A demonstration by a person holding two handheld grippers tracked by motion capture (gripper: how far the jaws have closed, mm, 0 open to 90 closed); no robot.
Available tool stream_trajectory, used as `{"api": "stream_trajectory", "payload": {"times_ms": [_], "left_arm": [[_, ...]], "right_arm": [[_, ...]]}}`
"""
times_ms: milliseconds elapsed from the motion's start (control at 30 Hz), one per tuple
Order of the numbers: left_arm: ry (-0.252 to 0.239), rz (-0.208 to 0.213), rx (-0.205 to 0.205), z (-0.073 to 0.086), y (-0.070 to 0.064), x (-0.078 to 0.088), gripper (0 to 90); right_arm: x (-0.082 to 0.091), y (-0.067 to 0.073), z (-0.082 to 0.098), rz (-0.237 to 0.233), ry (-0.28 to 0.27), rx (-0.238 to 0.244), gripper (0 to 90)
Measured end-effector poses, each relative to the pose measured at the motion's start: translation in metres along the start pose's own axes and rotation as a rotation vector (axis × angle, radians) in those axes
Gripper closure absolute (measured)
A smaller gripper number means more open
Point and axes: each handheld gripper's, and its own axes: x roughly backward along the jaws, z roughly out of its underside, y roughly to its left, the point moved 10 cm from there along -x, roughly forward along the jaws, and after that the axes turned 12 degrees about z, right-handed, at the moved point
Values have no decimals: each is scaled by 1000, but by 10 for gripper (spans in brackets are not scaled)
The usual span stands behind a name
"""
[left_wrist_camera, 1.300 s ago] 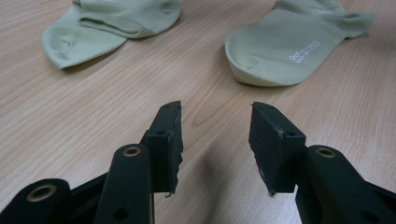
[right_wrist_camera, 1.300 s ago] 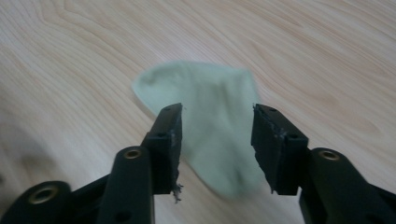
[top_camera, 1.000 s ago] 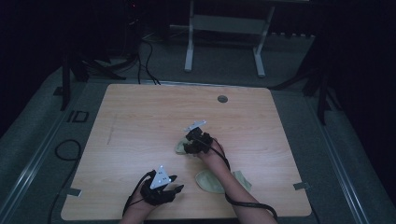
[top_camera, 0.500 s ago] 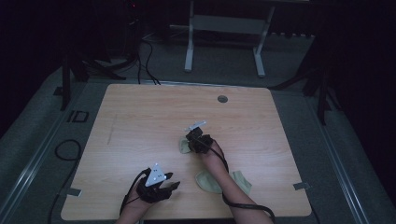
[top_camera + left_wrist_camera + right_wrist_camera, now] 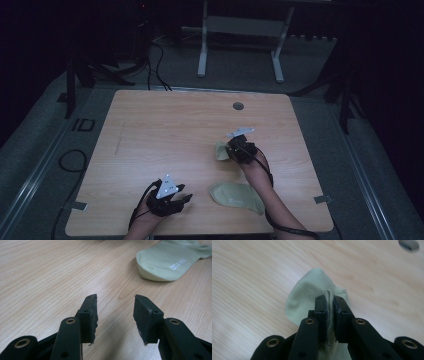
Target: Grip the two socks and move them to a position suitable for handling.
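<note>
My right fingers, clamped on one pale green sock, have carried it farther from the flat sock near my left fingers, which stay open and empty on the counter, so pairing is probably underway.

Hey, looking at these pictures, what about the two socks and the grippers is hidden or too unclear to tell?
- Held sock, right gripper view: its lower part is hidden behind the right gripper shut on a fold.
- Same sock, high view: small and dim, half covered by that gripper, so its shape is unclear.
- Flat sock, left gripper view: cut off by the top and right edges; its white lettering is too small to read.
- Left gripper, high view: too small to judge the jaw gap.
</note>
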Motion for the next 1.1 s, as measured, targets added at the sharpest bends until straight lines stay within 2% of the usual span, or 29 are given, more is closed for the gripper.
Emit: {"api": "stream_trajectory", "payload": {"times_ms": [33,67,100,133,200,233,267,300,333,367,400,533,600,667,767,800,833,867,900,933,1033,1100], "left_arm": [[2,0,0,0,1,-1,539],[2,1,2,0,1,-2,539],[2,1,2,0,1,-2,539],[3,3,2,0,1,-3,539],[6,7,2,0,0,-4,540],[12,13,-5,0,-2,-6,541],[12,13,-5,0,-2,-6,541],[12,15,-5,1,-3,-6,541],[12,15,-5,1,-3,-6,541],[14,14,-4,1,-2,-7,541],[14,12,-3,0,-2,-7,541],[13,21,3,0,-3,-10,541],[16,24,4,0,-3,-11,541],[14,29,11,-2,-2,-13,541],[-6,39,19,-11,-1,-14,551],[-11,46,22,-14,-1,-15,551],[-3,43,16,-16,1,-16,559],[1,37,10,-19,2,-18,569],[5,29,1,-26,5,-22,569],[5,29,1,-26,5,-22,575],[9,16,-22,-42,10,-30,591],[11,10,-50,-56,13,-37,652]], "right_arm": [[-5,-6,14,0,25,-22,824],[-8,-7,21,3,37,-32,824],[-8,-7,21,3,37,-32,824],[-13,-7,32,-8,55,-47,822],[-15,-6,37,-11,54,-48,815],[-20,0,45,-36,69,-55,742],[-20,0,45,-36,69,-55,742],[-25,5,52,-22,67,-32,643],[-25,6,53,-19,59,-41,583],[-25,6,53,-19,59,-41,583],[-25,10,53,-3,56,-31,515],[-26,11,52,16,50,-55,443],[-27,11,51,14,52,-72,437],[-26,10,49,-17,59,-97,409],[-21,6,47,-18,48,-103,413],[-16,3,46,-14,33,-110,453],[-6,-2,44,-19,-2,-107,558],[-1,-5,46,-21,-11,-99,604],[2,-7,48,-30,-12,-92,615],[4,-8,51,-42,-5,-89,626],[5,-9,57,-42,3,-79,638],[4,-8,60,-52,16,-67,618]]}}
